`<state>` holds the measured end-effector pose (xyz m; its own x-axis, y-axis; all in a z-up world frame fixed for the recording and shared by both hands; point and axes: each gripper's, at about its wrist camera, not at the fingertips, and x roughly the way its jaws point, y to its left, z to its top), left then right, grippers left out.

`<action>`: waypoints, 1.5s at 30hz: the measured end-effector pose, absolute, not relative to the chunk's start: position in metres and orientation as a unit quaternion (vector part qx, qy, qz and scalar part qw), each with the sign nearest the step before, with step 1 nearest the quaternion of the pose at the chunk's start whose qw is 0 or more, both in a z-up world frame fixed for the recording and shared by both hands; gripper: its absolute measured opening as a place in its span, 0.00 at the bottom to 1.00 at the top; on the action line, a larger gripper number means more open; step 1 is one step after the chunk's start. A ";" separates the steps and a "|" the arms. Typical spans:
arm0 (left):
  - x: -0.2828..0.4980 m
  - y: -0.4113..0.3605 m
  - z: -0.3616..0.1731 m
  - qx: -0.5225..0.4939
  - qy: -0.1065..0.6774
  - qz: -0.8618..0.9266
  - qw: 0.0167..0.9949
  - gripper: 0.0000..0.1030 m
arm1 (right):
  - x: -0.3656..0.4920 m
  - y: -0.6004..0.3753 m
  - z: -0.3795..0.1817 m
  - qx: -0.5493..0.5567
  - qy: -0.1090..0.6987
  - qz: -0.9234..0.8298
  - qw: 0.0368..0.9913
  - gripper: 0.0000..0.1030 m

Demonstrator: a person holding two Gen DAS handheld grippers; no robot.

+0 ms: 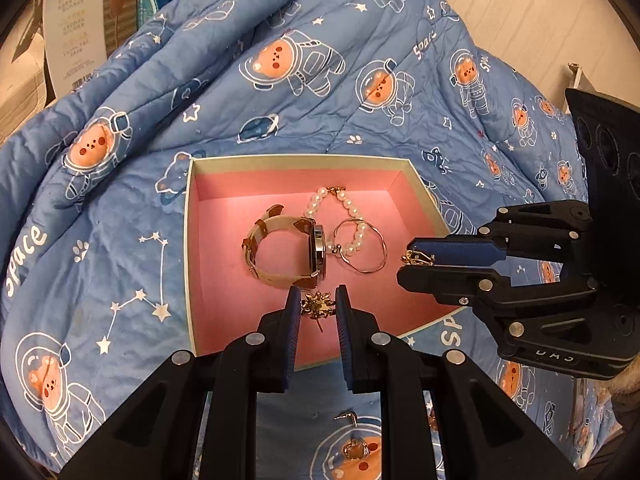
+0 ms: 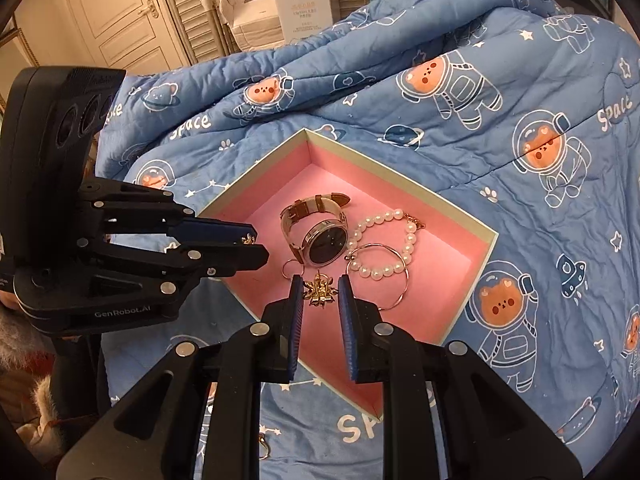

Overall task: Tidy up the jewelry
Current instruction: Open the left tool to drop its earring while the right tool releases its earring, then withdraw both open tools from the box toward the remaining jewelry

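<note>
Left wrist view: a gold flower earring (image 1: 317, 306) is pinched between the left gripper (image 1: 318, 308) fingers, held over the near edge of the pink-lined box (image 1: 224, 216), presumably for release inside. A second gold flower earring (image 2: 319, 290) is likewise clamped in the right gripper (image 2: 319, 294) above the box. Inside the box lie a watch (image 1: 286, 246), a pearl bracelet (image 1: 344, 216) and a hoop (image 1: 362, 246). More earrings (image 1: 354, 438) remain on the quilt (image 1: 120, 208) outside the box.
</note>
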<state>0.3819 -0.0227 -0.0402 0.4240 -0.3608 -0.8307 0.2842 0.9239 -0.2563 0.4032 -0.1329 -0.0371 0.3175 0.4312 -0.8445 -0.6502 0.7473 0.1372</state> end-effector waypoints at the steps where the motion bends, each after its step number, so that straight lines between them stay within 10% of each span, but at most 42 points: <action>1: 0.384 -0.023 -0.041 -0.034 0.505 -0.191 0.841 0.17 | 0.405 -0.130 -0.039 -0.123 0.482 0.339 0.799 0.18; 30: 0.410 -0.044 -0.074 0.033 0.564 -0.206 0.799 0.18 | 0.447 -0.101 -0.093 -0.214 0.539 0.322 0.748 0.18; 45: 0.384 -0.013 -0.018 -0.027 0.490 -0.208 0.846 0.61 | 0.435 -0.120 -0.058 -0.181 0.494 0.325 0.786 0.41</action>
<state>0.3843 -0.0131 -0.0184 0.4336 -0.3790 -0.8175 0.3260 0.9118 -0.2498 0.4347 -0.1196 -0.0578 0.3015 0.3319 -0.8939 -0.6888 0.7241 0.0365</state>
